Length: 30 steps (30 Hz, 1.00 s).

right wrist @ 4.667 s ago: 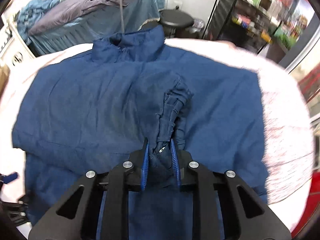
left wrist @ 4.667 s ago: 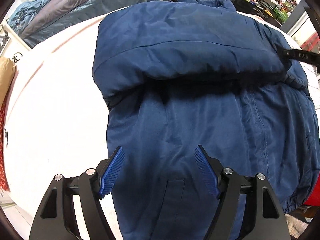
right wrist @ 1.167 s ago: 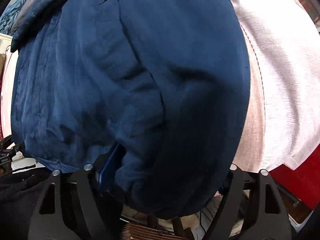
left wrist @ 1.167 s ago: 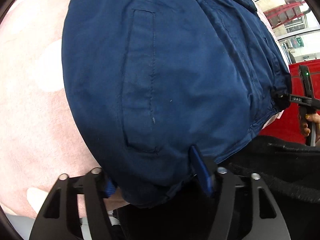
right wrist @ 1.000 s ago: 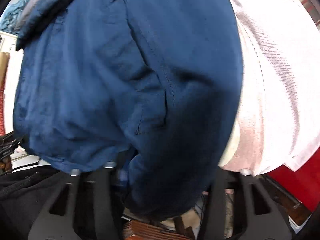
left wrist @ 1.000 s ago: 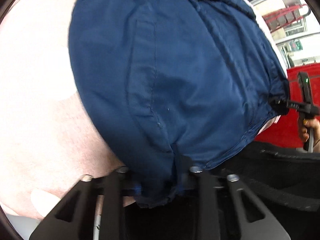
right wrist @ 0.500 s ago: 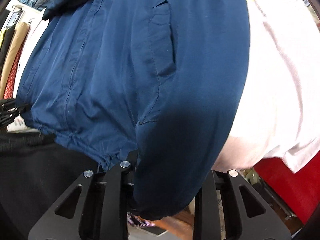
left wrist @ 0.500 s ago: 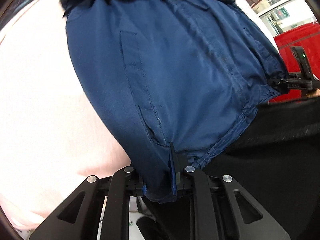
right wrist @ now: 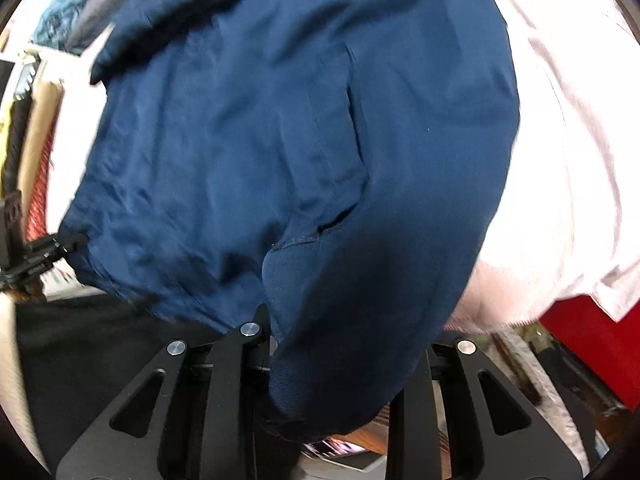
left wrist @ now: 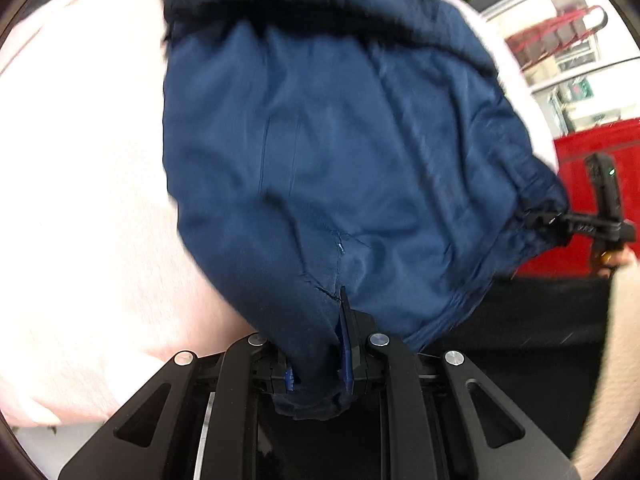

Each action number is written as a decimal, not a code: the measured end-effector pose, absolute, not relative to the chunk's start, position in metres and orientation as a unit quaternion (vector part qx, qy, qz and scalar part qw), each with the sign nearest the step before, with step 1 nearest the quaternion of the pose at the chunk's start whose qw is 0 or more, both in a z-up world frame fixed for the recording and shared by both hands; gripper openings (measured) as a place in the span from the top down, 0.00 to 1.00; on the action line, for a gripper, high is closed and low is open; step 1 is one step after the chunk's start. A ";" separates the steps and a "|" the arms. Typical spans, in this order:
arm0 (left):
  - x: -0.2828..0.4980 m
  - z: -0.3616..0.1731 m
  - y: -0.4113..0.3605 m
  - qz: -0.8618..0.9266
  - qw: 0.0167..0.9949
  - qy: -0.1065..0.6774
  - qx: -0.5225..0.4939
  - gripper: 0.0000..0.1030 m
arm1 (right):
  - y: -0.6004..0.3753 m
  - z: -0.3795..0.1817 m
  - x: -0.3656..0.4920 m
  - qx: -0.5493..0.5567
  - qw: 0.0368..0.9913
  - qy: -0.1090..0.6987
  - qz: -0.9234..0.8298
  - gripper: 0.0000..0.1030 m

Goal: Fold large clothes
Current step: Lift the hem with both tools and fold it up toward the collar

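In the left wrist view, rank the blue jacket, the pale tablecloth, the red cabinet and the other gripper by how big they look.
1. blue jacket, fills most of the frame, though it is nearest the lens.
2. pale tablecloth, the visible part.
3. red cabinet.
4. right gripper, smallest, pinching the hem at the far right.

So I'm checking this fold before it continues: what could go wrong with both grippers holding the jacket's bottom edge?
1. The left gripper pinches only a small bunch of the blue jacket hem, so the fabric might slip out.
2. The jacket hides the right gripper fingers, so that hold is hard to check.
3. The hem hangs past the pink-covered table edge and may sag unevenly.
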State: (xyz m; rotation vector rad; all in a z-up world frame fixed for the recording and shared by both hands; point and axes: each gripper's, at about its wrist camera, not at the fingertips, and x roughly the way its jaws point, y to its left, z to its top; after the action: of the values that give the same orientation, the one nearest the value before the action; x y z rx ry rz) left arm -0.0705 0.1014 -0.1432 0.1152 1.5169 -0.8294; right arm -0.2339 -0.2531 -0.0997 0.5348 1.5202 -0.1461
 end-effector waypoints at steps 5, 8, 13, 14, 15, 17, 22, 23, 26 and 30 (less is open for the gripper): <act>-0.040 -0.112 0.072 -0.373 0.687 0.620 0.074 0.85 | -0.266 -0.067 -0.205 0.235 0.735 0.634 -0.045 0.75; -0.023 -0.097 0.056 -0.373 0.710 0.590 0.092 0.85 | -0.267 -0.046 -0.173 0.228 0.765 0.600 -0.042 0.75; 0.026 -0.080 0.046 -0.350 0.745 0.561 0.092 0.85 | -0.295 -0.019 -0.125 0.265 0.789 0.552 -0.057 0.75; 0.038 -0.075 0.045 -0.342 0.754 0.554 0.089 0.85 | -0.292 -0.020 -0.109 0.273 0.791 0.543 -0.061 0.75; 0.046 -0.073 0.042 -0.336 0.759 0.551 0.086 0.85 | -0.304 -0.014 -0.101 0.288 0.795 0.530 -0.068 0.75; 0.064 -0.069 0.040 -0.321 0.771 0.544 0.076 0.85 | -0.314 -0.012 -0.082 0.310 0.797 0.513 -0.075 0.75; 0.123 -0.060 0.043 -0.286 0.793 0.538 0.019 0.85 | -0.367 0.007 -0.055 0.389 0.791 0.465 -0.081 0.75; 0.136 -0.059 0.042 -0.283 0.794 0.538 0.000 0.85 | -0.371 0.011 -0.045 0.391 0.794 0.460 -0.075 0.75; 0.163 -0.057 0.031 -0.268 0.799 0.538 -0.004 0.85 | -0.378 0.017 -0.009 0.365 0.803 0.464 -0.079 0.75; 0.189 -0.065 0.011 -0.239 0.800 0.549 0.019 0.85 | -0.388 0.005 0.024 0.371 0.795 0.471 -0.089 0.75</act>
State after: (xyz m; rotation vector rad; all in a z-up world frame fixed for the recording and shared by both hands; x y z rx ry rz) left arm 0.1887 0.0106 -0.0652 0.0398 1.1784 -0.5120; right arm 0.0238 -0.3882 0.0048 0.7980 1.0122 -0.1911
